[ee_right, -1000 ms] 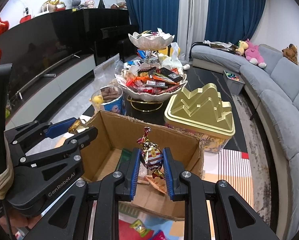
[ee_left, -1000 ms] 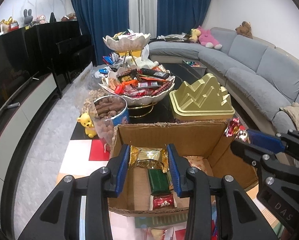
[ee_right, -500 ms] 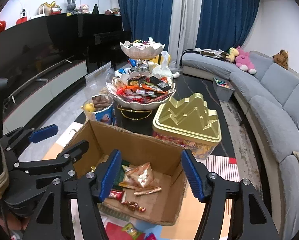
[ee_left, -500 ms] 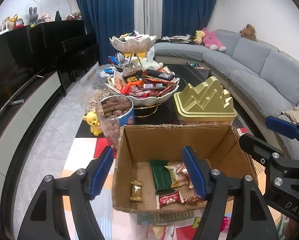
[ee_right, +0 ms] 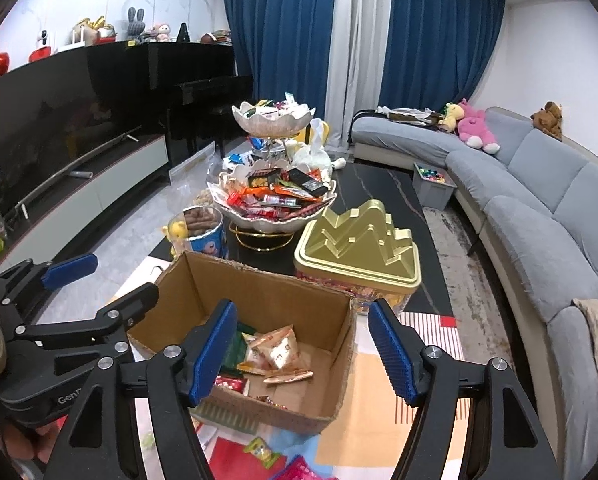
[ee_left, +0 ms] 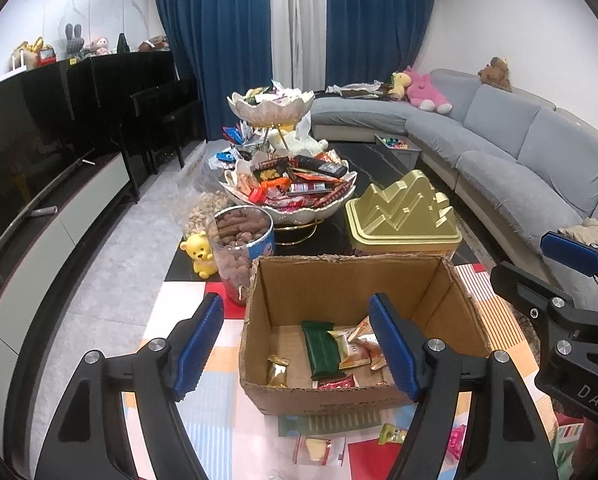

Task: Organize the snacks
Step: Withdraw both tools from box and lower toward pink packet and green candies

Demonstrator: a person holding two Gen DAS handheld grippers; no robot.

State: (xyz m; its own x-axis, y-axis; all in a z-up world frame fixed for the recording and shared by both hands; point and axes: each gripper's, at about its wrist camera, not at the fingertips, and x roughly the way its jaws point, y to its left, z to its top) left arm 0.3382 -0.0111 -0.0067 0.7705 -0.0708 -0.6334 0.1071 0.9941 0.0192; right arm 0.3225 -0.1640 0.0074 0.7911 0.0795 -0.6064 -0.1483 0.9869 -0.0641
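both the left gripper [ee_left: 297, 344] and right gripper [ee_right: 301, 346] had just opened, jaws apart, nothing between them. small foil-wrapped snacks [ee_left: 345, 354] lay in the open brown cardboard box [ee_left: 339, 276]; more on the mat. likely light, crinkly, slippery; pinch each across its middle.

A long grey fabric corner sofa [ee_right: 539, 184] runs along the right wall, with a pink plush toy [ee_right: 475, 130] and a brown teddy bear [ee_right: 549, 118] on it. Deep blue floor-length curtains [ee_right: 283, 40] hang behind, and a black upright piano [ee_right: 187, 76] stands at left
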